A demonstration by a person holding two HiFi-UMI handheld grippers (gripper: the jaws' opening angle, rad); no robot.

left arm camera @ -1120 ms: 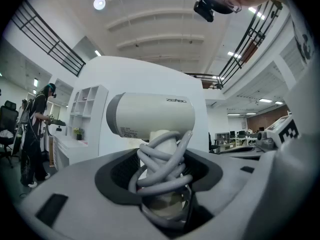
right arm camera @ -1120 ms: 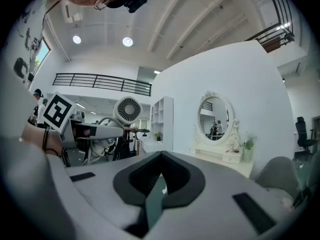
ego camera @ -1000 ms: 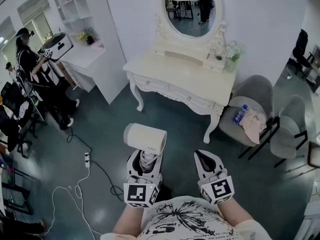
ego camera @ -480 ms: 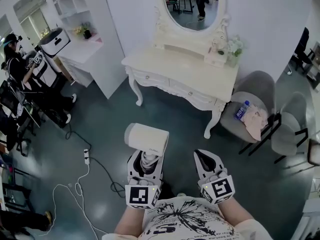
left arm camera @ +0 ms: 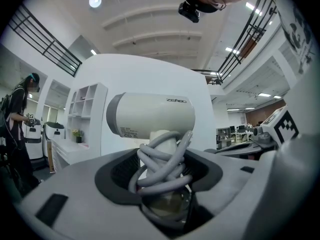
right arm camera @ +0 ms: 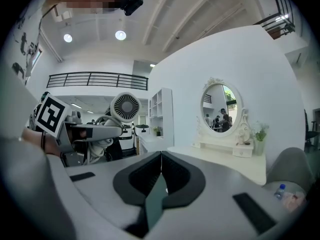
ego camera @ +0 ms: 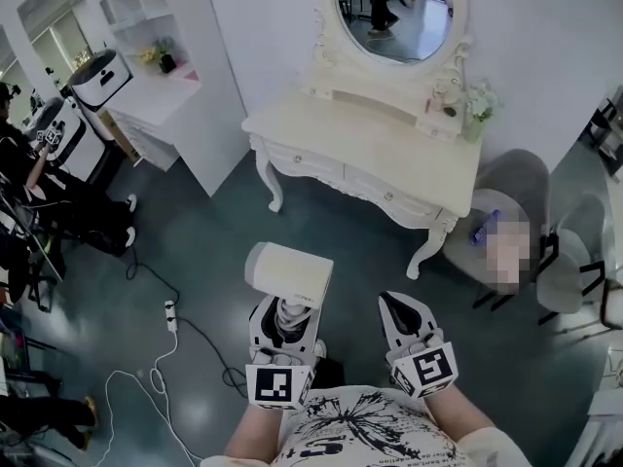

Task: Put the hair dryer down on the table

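Note:
A cream hair dryer (ego camera: 288, 274) stands upright above my left gripper (ego camera: 285, 311), whose jaws are shut on its handle, which is wrapped in grey cord (left arm camera: 162, 159). The left gripper view shows the dryer's barrel (left arm camera: 150, 115) lying across, just above the jaws. From the right gripper view I see its rear grille (right arm camera: 125, 106). My right gripper (ego camera: 399, 311) hangs beside it, shut and empty, its pads together (right arm camera: 161, 156). The white dressing table (ego camera: 370, 149) stands ahead, a stretch of floor away from both grippers.
An oval mirror (ego camera: 399, 13) and a small plant (ego camera: 477, 105) sit at the table's back. Grey chairs (ego camera: 511, 178) stand to its right, a white cabinet (ego camera: 156, 95) to its left. A power strip with cables (ego camera: 169, 311) lies on the floor at left, near a seated person (ego camera: 29, 154).
The view has shifted, so the dressing table sits a little more to the right. Both grippers and the dryer keep their places in view. The person at left has slid toward the edge.

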